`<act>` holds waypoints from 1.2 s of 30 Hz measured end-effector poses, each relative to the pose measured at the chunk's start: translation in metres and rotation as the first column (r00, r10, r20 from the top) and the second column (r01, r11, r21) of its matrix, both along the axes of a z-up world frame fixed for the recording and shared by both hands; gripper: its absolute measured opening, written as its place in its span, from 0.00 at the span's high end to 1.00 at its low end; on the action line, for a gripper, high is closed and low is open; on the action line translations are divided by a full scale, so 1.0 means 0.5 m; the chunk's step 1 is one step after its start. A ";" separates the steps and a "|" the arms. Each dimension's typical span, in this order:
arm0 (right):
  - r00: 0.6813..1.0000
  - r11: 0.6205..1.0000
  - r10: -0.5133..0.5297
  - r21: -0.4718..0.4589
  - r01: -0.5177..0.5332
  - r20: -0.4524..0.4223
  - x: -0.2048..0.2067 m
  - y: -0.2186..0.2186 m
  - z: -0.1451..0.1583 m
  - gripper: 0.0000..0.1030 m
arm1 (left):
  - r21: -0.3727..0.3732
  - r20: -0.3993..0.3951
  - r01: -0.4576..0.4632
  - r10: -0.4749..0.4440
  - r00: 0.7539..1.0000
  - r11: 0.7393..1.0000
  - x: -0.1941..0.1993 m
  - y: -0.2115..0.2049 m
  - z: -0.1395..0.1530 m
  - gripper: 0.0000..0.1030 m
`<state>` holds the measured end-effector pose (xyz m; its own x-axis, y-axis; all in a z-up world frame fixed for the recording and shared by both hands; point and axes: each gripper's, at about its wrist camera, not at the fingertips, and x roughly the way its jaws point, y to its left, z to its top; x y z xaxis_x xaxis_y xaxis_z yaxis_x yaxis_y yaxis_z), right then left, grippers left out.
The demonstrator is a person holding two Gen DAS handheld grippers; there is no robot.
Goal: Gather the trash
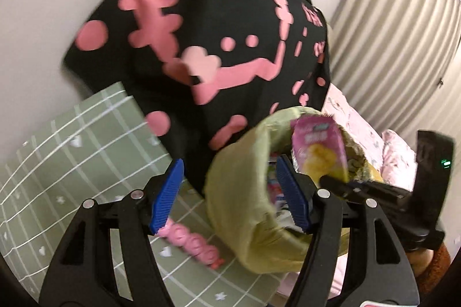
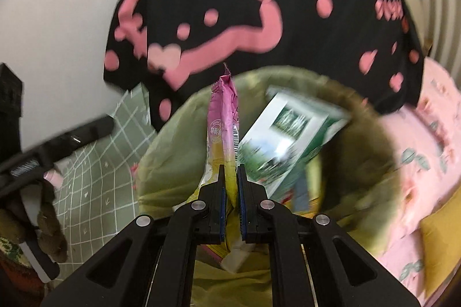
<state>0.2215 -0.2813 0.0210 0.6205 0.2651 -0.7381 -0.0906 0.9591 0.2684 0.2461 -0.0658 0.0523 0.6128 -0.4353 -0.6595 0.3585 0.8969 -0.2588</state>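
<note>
One pink wrapper (image 2: 223, 122) clenched in right claw (image 2: 231, 186) over one bag (image 2: 173, 151); left claw (image 1: 233, 197) spread wide.

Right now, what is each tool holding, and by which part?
Right tool pinches the pink snack wrapper near its lower end. Left tool is open, straddling the green bag's rim, gripping nothing.

A carton (image 2: 291, 140) lies inside the bag (image 2: 173, 151), right of the wrapper (image 2: 223, 117).

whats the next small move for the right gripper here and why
Probably open the right gripper and let go: it is shut on the pink snack wrapper, which already hangs over the open mouth of the green trash bag, above a green-and-white carton inside.
</note>
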 end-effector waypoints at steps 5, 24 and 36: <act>0.999 0.998 -0.004 -0.063 0.001 -0.049 0.006 0.028 -0.036 0.92 | 0.006 0.004 -0.033 0.033 0.999 0.999 -0.006 0.050 -0.004 0.39; 0.991 0.977 -0.127 -0.168 0.131 0.038 -0.073 0.055 0.000 0.56 | -0.038 -0.014 -0.172 0.171 0.985 0.984 -0.103 0.241 -0.041 0.36; 0.974 0.991 -0.102 -0.070 0.118 0.200 -0.198 0.060 0.064 0.56 | 0.042 0.048 -0.329 0.327 0.944 0.943 -0.264 0.261 -0.026 0.15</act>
